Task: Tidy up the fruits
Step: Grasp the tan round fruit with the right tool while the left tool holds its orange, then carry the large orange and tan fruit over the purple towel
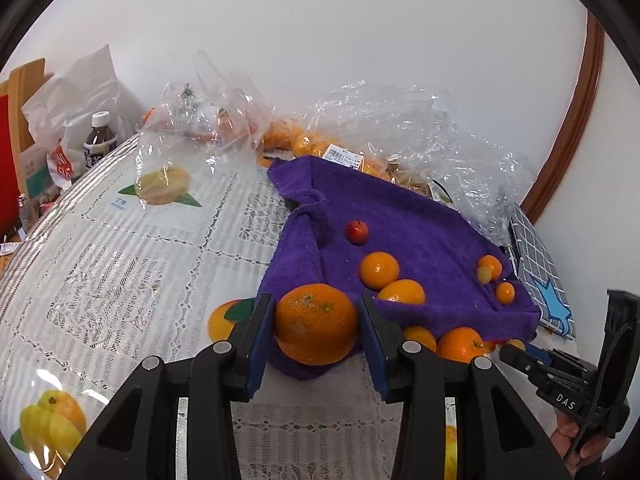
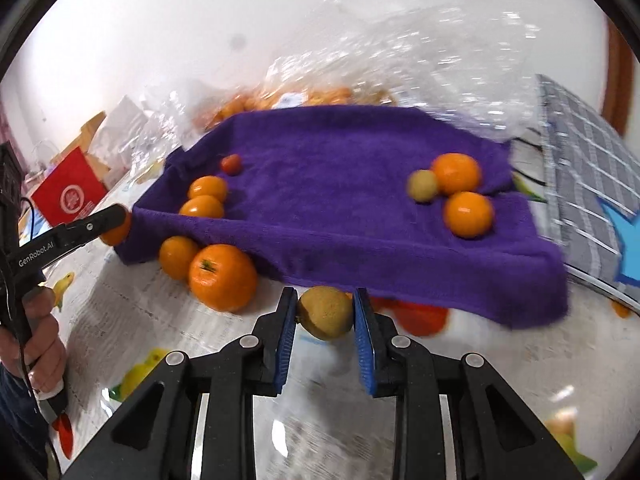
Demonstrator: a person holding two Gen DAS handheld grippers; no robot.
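Left gripper [image 1: 316, 320] clamping a large round orange [image 1: 316, 324] (near purple towel [image 1: 400, 224] edge), right gripper [image 2: 325, 312] pinching a small yellow-green fruit [image 2: 326, 312]

tongs [image 1: 316, 332]: black arms | blue pads | silver screws | "GenRobot.AI" lettering

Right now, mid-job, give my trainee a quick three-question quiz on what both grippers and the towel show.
1. True or false: the left gripper is clamped on a large orange.
2. What does the right gripper hold? A) red fruit B) small yellow-green fruit C) bottle
3. Fill in: the loose fruits lie on a ___ towel.

Key: 1 true; 2 B; 3 purple.
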